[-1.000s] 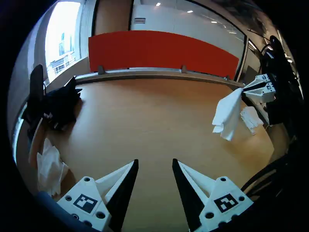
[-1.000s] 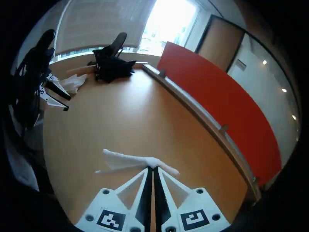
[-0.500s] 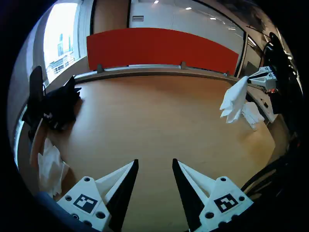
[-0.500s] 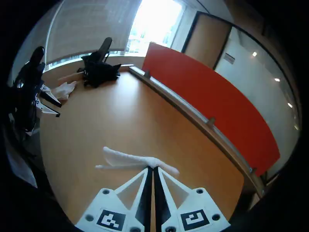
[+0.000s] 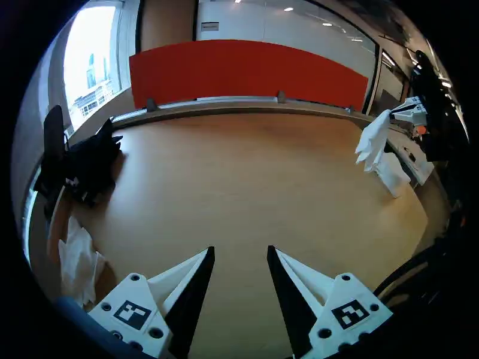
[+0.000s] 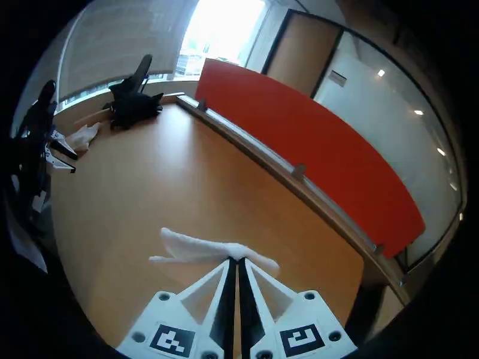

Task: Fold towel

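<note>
Right gripper (image 6: 238, 262) is clamping the white towel (image 6: 197, 248), fingers pressed together, carrying it farther right above the tabletop (image 5: 239, 173); left gripper (image 5: 239, 250) is still hovering, fingers spread wide, empty.

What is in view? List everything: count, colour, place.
table: one, light wood, under everything
red partition: one, red, along table's far edge
black heap: one, black, table corner by window
crumpled cloth: one, white, beside the black heap
held towel: one, white, pinched, hanging above the table
lying towel: one, white, on the table beside the held towel
left gripper: one, white and black, open over the table
right gripper: one, white and black, shut on the held towel
</note>
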Action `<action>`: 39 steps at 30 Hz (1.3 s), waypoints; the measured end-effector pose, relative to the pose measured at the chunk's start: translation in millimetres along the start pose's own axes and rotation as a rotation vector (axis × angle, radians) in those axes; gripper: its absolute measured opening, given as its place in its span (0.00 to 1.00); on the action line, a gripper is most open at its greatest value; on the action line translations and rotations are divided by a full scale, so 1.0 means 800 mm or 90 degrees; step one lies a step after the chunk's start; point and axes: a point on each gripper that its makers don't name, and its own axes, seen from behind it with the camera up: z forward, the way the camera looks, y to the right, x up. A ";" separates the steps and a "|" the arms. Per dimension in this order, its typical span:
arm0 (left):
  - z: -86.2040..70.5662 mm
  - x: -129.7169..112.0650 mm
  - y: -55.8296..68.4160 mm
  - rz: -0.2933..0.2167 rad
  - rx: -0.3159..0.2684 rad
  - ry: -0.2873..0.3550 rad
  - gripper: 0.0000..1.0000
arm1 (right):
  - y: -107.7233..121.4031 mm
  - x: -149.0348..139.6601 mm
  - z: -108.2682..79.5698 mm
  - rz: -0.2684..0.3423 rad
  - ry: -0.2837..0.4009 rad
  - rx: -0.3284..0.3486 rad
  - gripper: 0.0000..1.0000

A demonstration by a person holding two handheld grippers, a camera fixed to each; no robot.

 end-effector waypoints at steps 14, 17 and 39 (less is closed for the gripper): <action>0.006 0.004 0.011 0.002 -0.005 -0.004 0.63 | 0.084 -0.044 -0.020 0.016 -0.028 -0.044 0.04; 0.007 0.007 0.014 -0.003 -0.011 -0.002 0.62 | 0.101 -0.052 -0.024 0.020 -0.033 -0.053 0.04; 0.011 0.010 0.012 -0.004 0.017 -0.012 0.89 | 0.198 -0.095 -0.039 0.050 -0.062 -0.102 0.04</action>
